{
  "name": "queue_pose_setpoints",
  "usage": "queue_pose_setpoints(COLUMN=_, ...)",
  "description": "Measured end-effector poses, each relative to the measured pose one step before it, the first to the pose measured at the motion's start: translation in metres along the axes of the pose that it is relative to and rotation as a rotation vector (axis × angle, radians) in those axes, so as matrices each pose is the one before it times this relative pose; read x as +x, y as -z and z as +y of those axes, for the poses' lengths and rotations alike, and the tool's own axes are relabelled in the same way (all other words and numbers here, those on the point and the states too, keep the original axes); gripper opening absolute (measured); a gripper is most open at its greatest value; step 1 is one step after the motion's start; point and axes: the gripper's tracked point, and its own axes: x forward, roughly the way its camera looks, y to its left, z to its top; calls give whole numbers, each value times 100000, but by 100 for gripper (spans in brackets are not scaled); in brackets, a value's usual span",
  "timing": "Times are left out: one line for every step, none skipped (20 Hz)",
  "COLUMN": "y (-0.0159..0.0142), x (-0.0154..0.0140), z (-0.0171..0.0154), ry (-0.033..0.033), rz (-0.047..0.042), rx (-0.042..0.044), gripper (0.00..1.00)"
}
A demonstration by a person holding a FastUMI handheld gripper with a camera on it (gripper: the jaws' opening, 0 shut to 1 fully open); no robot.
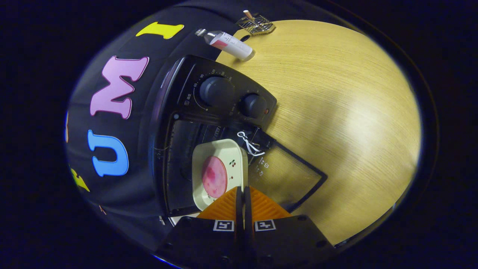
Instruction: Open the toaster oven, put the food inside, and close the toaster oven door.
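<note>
Now, with the toaster oven (209, 123) open, your gripper (243, 192) pinches the rim of the plate (214, 149) carrying the food (214, 176), fingers clenched on its edge. Slide it level into the cavity; mind the lowered glass door (291, 175) and its white cord (249, 144). A bottle (228, 44) lies well beyond on the table (336, 112).

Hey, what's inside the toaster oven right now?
Inside the toaster oven, whose glass door hangs open, sits a cream tray with a pink slice of food. The gripper, its fingers together on the tray's near rim, covers that edge.
</note>
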Motion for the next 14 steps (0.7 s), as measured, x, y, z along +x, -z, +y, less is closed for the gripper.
queue_pose_setpoints(y=32, x=468, z=449, ry=548, rz=-1925, rx=2658, gripper=6)
queue_pose_setpoints(y=326, x=592, z=556, ry=168, rz=-658, rx=2888, gripper=6)
queue_pose_setpoints(y=321, x=559, z=524, ry=49, rz=-605, rx=3238, gripper=6)
queue_pose_setpoints(y=325, x=440, z=535, ry=-89, rz=-841, rx=3312, gripper=6)
queue_pose_setpoints(y=368, x=477, z=511, ry=-406, rz=-644, rx=3183, gripper=6)
queue_pose_setpoints(y=297, x=543, z=510, ry=-359, rz=-806, rx=2484, gripper=6)
queue_pose_setpoints(y=341, x=545, z=416, ry=-9, rz=-644, rx=1832, gripper=6)
queue_pose_setpoints(y=231, x=214, z=182, ry=-310, rz=-972, rx=905, gripper=6)
queue_pose_setpoints(y=263, x=381, z=-13, ry=320, rz=-1074, rx=259, gripper=6)
queue_pose_setpoints(y=78, x=452, z=16, ry=287, rz=-583, rx=540, gripper=6)
queue_pose_setpoints(y=39, x=272, z=14, ry=-245, rz=-1130, rx=943, gripper=6)
queue_pose_setpoints(y=51, x=240, z=302, ry=-984, rz=-893, rx=1199, gripper=6)
queue_pose_setpoints(y=64, x=271, z=91, ry=-512, rz=-779, rx=1432, gripper=6)
queue_pose_setpoints(y=-56, x=91, z=85, ry=61, rz=-967, rx=1639, gripper=6)
